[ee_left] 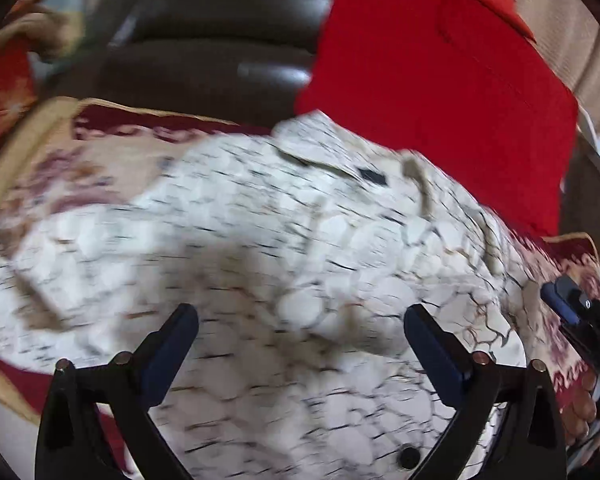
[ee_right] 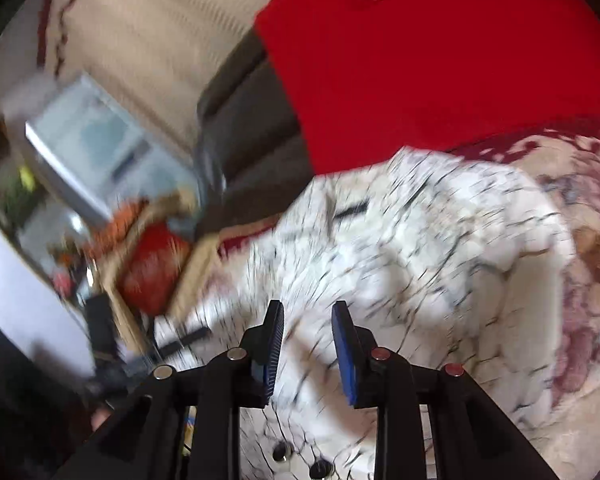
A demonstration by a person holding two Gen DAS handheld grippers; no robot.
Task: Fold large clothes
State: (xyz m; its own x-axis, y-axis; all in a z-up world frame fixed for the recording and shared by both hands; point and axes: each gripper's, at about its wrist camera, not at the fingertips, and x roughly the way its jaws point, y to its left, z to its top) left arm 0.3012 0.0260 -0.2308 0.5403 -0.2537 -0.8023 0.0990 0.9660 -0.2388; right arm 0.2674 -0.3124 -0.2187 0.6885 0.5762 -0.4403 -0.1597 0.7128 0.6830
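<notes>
Shirt (ee_left: 283,248), white with a black crackle print, lies spread on a floral bedcover (ee_left: 59,168); buttons nearest the cameras, collar and black neck label at the far end, so its long axis runs away from both wrists. Left gripper (ee_left: 300,336) hovers over the near hem, fingers spread wide, nothing between them. Right gripper (ee_right: 308,332) is above the same cloth, fingers narrowly apart, pinching nothing. Bare bedcover borders both sides. Beyond the collar, red fabric (ee_left: 440,80) and a dark brown headboard (ee_left: 219,40). Both views motion-blurred.
</notes>
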